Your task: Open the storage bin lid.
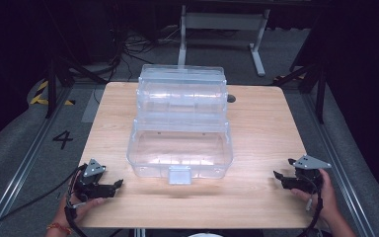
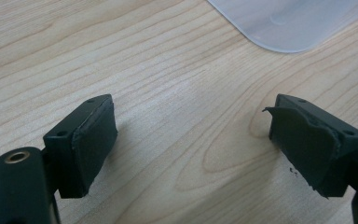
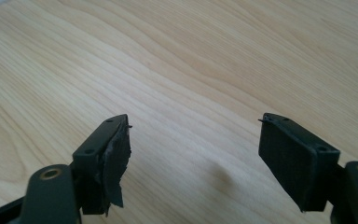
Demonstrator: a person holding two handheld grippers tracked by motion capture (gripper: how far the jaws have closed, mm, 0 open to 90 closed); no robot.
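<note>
Our left gripper (image 1: 119, 183) sits low over the wooden table (image 1: 261, 128), near the front left corner. Its jaws are wide apart and there is nothing between them, just bare wood. In the left gripper view (image 2: 193, 140) we can see a rounded corner of the clear plastic box (image 2: 284, 23) a little way ahead. The person's left hand (image 1: 79, 205) holds this gripper from behind.

Our right gripper (image 1: 276, 175) is near the front right corner, also low over the table. Its jaws are spread wide too, and they hold nothing. In the right gripper view (image 3: 196, 144) we look at plain wood between the black pads. The right hand (image 1: 325, 195) is wrapped around the back of it.

The clear plastic box (image 1: 180, 148) stands in the middle of the table, between our two grippers and well apart from both. It is open, with its see-through trays stepped up toward the back. A small latch (image 1: 179, 175) sticks out at the front.

We think nothing is being worked on right now; both grippers are let go and resting off to the sides. If we want to handle the box next, we must bring a gripper inward to it and line the jaws up with a thin edge or the latch, because the plastic looks smooth and slippery.
</note>
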